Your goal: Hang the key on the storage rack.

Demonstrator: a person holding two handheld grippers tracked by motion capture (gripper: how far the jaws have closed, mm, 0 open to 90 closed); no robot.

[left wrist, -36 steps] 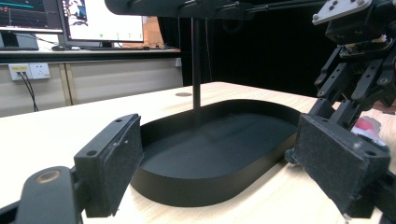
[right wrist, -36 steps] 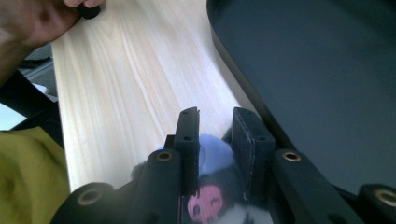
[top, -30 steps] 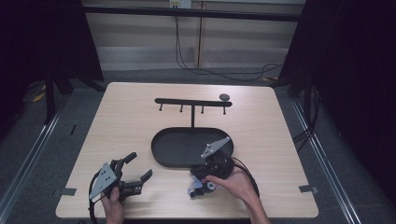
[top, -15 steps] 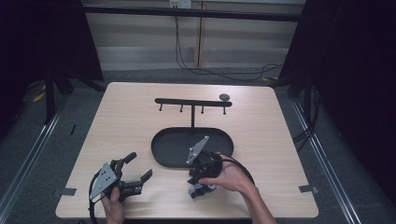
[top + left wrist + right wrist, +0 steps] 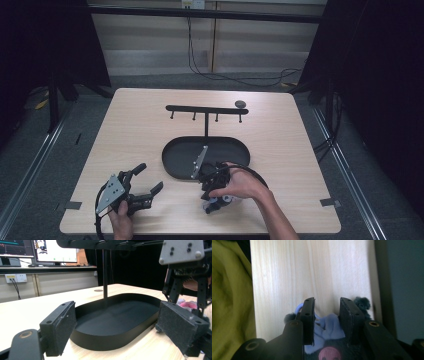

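A small plush toy [image 5: 218, 202], blue, pink and dark, lies on the table near the front edge, just below the black oval tray [image 5: 175, 155]. My right gripper [image 5: 214, 195] points down and toward the person over it. In the right gripper view the jaws [image 5: 327, 312] stand close together with the toy's blue fabric [image 5: 327, 330] pressed between the pads; a blue ring [image 5: 298, 308] sticks out beside the left one. My left gripper [image 5: 150, 177] rests at the front left, open and holding nothing, facing the tray [image 5: 110, 340].
A black T-shaped rack [image 5: 205, 109] with several hooks rises from the tray's far end. A small dark disc [image 5: 240, 104] lies by the rack's right tip. The right gripper's grey plate [image 5: 183, 251] looms at the left gripper view's upper right. Yellow-green cloth [image 5: 229, 290] lies beyond the table edge.
The right gripper has swung left off the tray's right end and tipped down over the toy. The left gripper has stayed put.
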